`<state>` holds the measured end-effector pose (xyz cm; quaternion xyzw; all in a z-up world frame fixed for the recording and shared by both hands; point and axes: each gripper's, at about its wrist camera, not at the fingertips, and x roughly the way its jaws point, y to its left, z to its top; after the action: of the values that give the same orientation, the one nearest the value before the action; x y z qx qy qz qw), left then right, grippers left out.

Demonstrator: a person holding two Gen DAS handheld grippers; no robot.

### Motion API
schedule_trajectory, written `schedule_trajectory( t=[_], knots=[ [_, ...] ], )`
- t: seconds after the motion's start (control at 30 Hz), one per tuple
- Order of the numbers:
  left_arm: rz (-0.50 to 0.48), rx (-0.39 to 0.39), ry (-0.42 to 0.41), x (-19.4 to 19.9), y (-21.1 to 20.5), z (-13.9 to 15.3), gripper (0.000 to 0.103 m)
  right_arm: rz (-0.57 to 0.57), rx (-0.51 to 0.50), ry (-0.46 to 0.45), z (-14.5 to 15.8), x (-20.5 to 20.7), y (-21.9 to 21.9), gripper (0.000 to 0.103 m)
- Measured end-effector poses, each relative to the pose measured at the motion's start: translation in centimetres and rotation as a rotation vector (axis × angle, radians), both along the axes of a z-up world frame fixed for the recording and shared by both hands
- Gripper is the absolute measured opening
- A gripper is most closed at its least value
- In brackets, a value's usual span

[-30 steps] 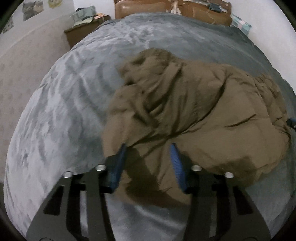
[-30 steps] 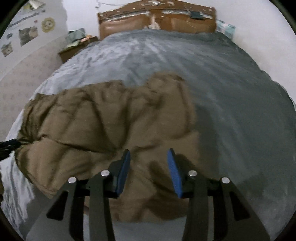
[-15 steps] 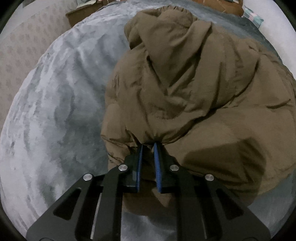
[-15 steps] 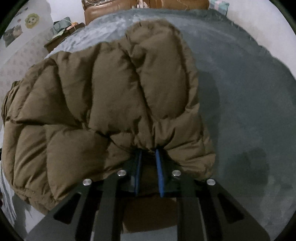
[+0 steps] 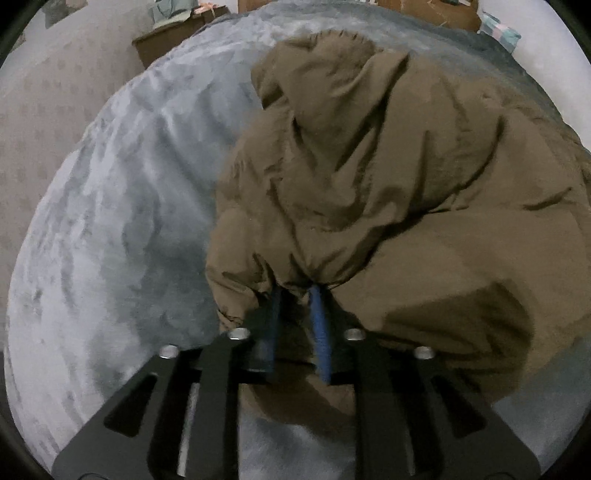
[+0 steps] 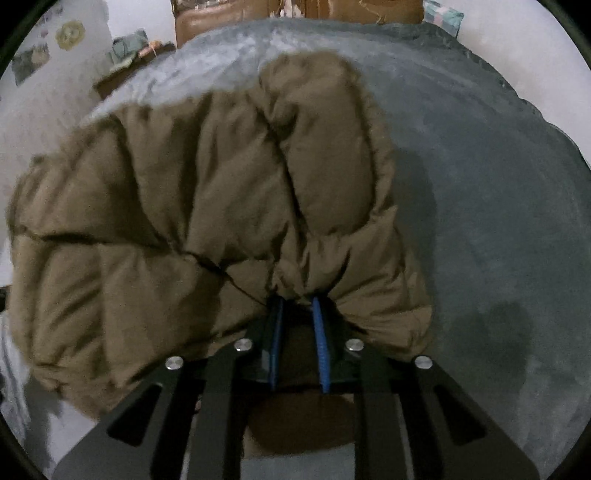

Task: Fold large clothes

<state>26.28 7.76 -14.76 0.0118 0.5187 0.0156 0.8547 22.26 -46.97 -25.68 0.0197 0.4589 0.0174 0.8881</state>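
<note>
A large brown puffer jacket (image 5: 388, 192) lies on a grey bed (image 5: 122, 229), bunched up. My left gripper (image 5: 297, 291) is shut on the jacket's near edge, its blue pads pinching a gathered fold at the jacket's left side. My right gripper (image 6: 297, 299) is shut on the jacket (image 6: 192, 206) too, gripping the near hem at its right side, with the quilted panels rising in front. The fabric hides both sets of fingertips. The hood sticks up at the far end in the left wrist view.
The grey plush bedspread (image 6: 498, 221) stretches right and far. A brown headboard (image 6: 295, 14) stands at the far end. A wooden nightstand (image 5: 166, 44) with clutter sits at the far left, beside a patterned wall (image 5: 44, 110).
Both grippers were open above the jacket a second ago. They dropped onto its near edge and closed on it, and the jacket has since been lifted and bunched slightly.
</note>
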Motion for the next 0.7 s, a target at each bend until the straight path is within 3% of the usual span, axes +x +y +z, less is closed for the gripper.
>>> schedule_trajectory(
  t=[0.07,0.13,0.17,0.23,0.33,0.5,0.7],
  knots=[
    [0.002,0.014,-0.039,-0.8,-0.1,1.4,0.07,-0.01,0.019,-0.036,1.5,-0.8,-0.5,0.03],
    [0.018,0.075,-0.099,-1.8,-0.3,3.0,0.093,-0.016,0.026,-0.063,2.7,-1.6,-1.0,0.072],
    [0.02,0.093,-0.123,-2.4,-0.4,3.7,0.097,-0.016,0.02,-0.084,3.2,-2.1,-1.1,0.074],
    [0.007,0.094,-0.139,-3.2,-0.6,4.6,0.098,-0.015,-0.004,-0.098,3.9,-2.5,-1.1,0.079],
    [0.006,0.096,-0.144,-4.3,-0.4,5.7,0.1,-0.044,-0.024,-0.112,4.0,-3.2,-1.4,0.094],
    [0.035,0.058,-0.123,-6.8,0.3,5.3,0.1,-0.147,0.055,-0.093,2.8,-4.0,-4.4,0.095],
    [0.062,0.029,-0.116,-8.4,1.8,3.7,0.1,-0.133,0.19,-0.119,1.3,-3.8,-5.8,0.097]
  ],
)
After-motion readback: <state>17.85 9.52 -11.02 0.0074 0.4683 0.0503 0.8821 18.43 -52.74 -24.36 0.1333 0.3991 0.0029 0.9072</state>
